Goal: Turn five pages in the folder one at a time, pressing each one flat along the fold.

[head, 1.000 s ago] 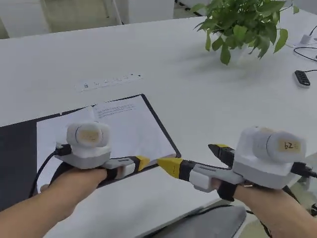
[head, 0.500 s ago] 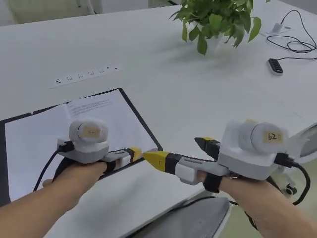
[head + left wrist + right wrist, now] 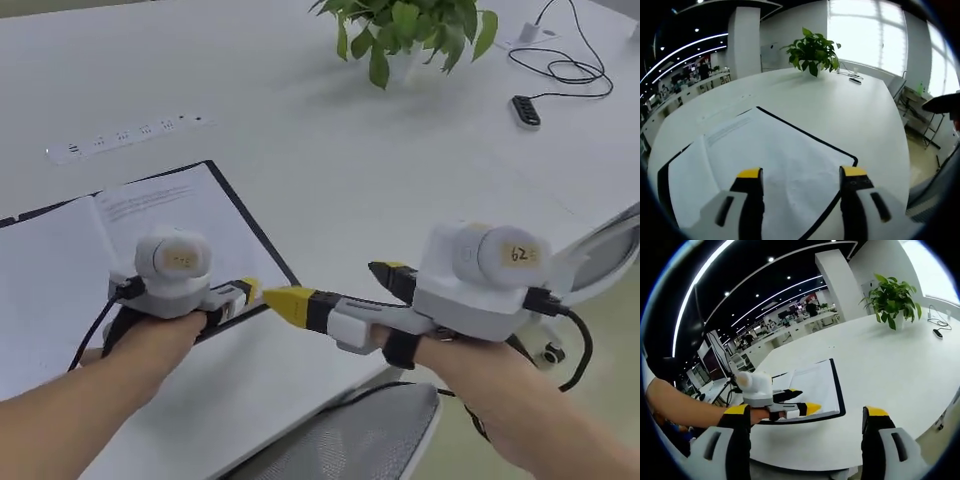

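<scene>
The left tongs (image 3: 800,173) are spread wide and empty over the folder (image 3: 262,248), above its right page (image 3: 780,150) near the front corner; I cannot tell whether they touch the paper. The right tongs (image 3: 335,287), also released and gripping nothing, point at the folder from just off that corner. The folder lies open on a white table (image 3: 350,170). Beyond it sit a power strip (image 3: 120,135) and a potted plant (image 3: 405,30), in an open office with a black ceiling.
</scene>
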`<action>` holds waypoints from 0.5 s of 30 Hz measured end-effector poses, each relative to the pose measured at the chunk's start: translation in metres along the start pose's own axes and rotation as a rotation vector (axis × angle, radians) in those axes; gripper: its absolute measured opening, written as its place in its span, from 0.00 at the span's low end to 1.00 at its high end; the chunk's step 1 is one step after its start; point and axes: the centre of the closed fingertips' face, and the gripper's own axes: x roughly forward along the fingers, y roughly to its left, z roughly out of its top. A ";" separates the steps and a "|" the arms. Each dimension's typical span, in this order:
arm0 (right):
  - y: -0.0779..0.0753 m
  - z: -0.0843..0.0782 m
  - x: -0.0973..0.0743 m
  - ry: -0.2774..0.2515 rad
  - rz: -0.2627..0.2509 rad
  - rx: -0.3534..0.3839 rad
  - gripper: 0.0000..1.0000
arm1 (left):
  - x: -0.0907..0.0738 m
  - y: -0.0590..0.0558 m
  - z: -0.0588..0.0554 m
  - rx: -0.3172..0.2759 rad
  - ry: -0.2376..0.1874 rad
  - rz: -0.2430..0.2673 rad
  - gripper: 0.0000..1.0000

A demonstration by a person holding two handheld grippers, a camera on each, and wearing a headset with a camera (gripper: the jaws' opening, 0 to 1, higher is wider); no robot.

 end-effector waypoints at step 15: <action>-0.002 -0.003 0.020 0.026 0.015 0.013 0.91 | 0.007 0.008 -0.019 0.007 -0.005 0.061 0.53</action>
